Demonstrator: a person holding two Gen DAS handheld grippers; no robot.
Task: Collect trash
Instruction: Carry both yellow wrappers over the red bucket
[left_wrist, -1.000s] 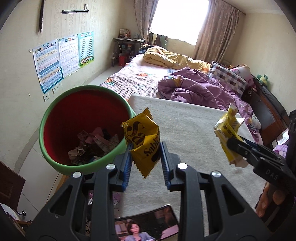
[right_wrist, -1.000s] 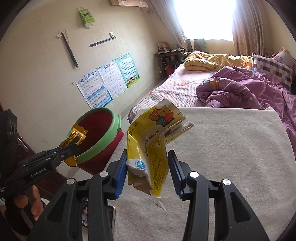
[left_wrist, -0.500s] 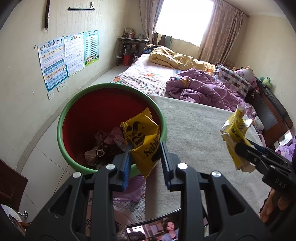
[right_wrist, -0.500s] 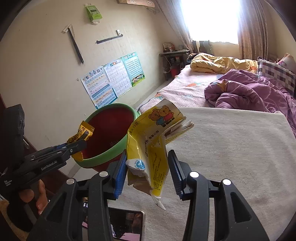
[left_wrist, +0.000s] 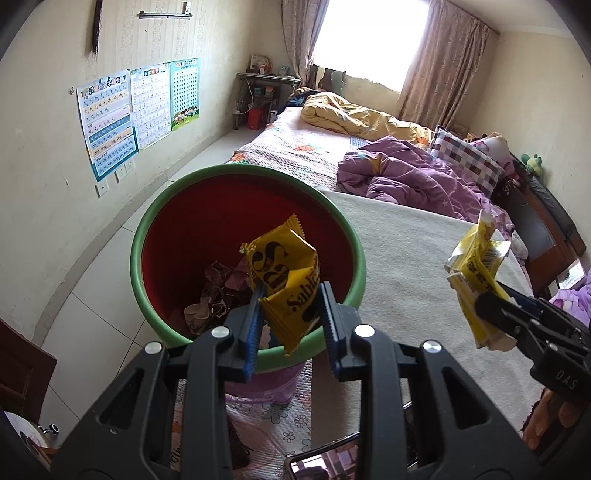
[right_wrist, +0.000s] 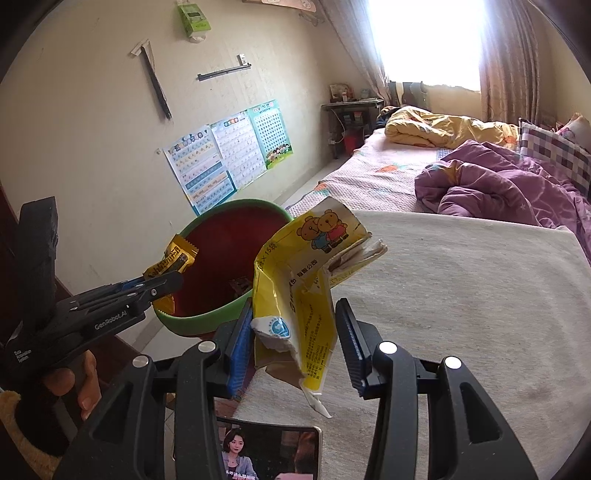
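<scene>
My left gripper (left_wrist: 290, 325) is shut on a yellow Sablé snack wrapper (left_wrist: 286, 280) and holds it over the near rim of a red bin with a green rim (left_wrist: 192, 236), which has crumpled trash in its bottom. My right gripper (right_wrist: 293, 343) is shut on a torn yellow packet with cartoon bears (right_wrist: 306, 280), above the beige table cover, right of the bin (right_wrist: 221, 258). The left gripper (right_wrist: 162, 286) shows in the right wrist view with its wrapper (right_wrist: 173, 258) over the bin. The right gripper (left_wrist: 491, 299) and its packet (left_wrist: 474, 273) show at the right of the left wrist view.
A beige cloth-covered table (left_wrist: 413, 280) stands right of the bin. A phone playing video (right_wrist: 269, 454) lies at its near edge. Beyond is a bed with a purple quilt (left_wrist: 406, 177) and a yellow quilt (left_wrist: 354, 114). Posters (left_wrist: 136, 110) hang on the left wall.
My left gripper has moved left and forward with the wrapper, from beside the bin to over its opening. My right gripper has followed left toward the bin with its packet.
</scene>
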